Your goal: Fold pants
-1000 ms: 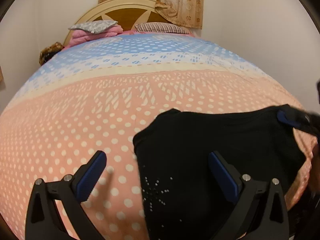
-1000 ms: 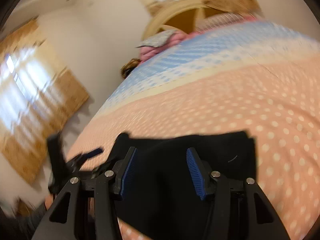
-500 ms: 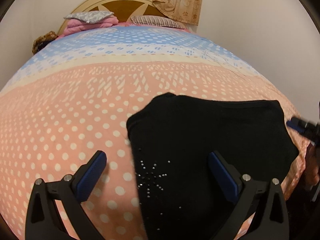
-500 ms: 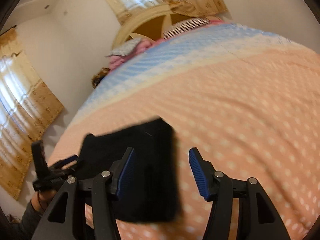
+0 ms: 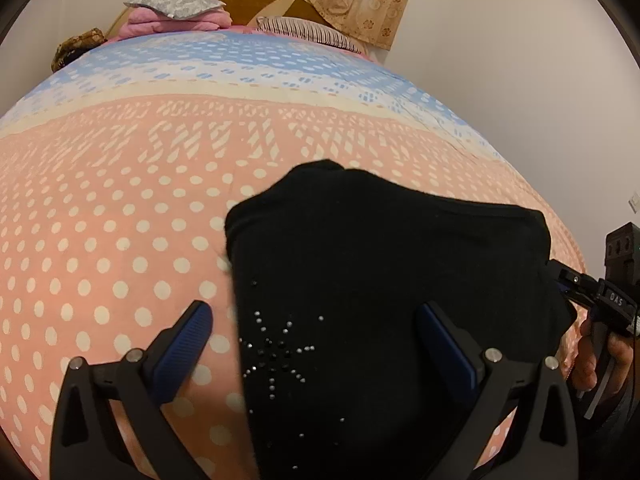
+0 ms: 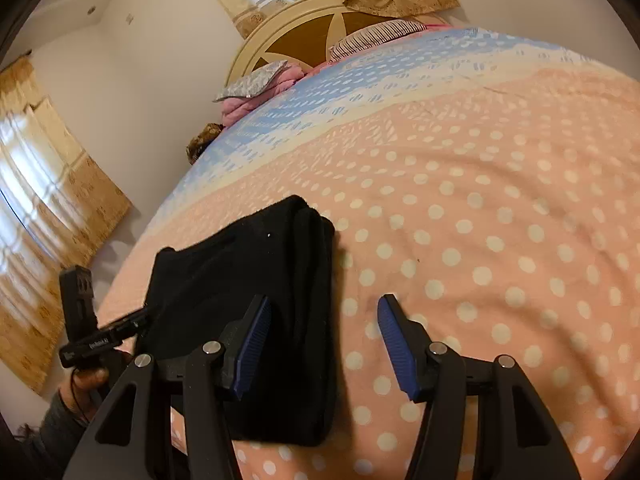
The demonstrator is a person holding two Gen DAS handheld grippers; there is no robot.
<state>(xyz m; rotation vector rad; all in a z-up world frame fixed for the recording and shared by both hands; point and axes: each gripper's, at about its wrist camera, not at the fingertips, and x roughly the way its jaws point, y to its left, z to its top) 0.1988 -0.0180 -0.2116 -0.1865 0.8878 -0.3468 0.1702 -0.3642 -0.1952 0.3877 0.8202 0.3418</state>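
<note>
One folded black pants (image 5: 384,280) on dotted bedspread (image 5: 120,240), pillows (image 5: 176,4) at headboard (image 6: 304,36), left hand-held gripper (image 5: 316,340) and right hand-held gripper (image 6: 324,340) both spread wide, holding nothing.

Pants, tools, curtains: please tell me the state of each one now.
Pants: folded into a compact stack, flat on the blanket, not held.
Left tool: open, over the pants' left edge, holding nothing.
Right tool: open, over the pants' right edge, holding nothing.
Curtains: drawn, light showing through.
</note>
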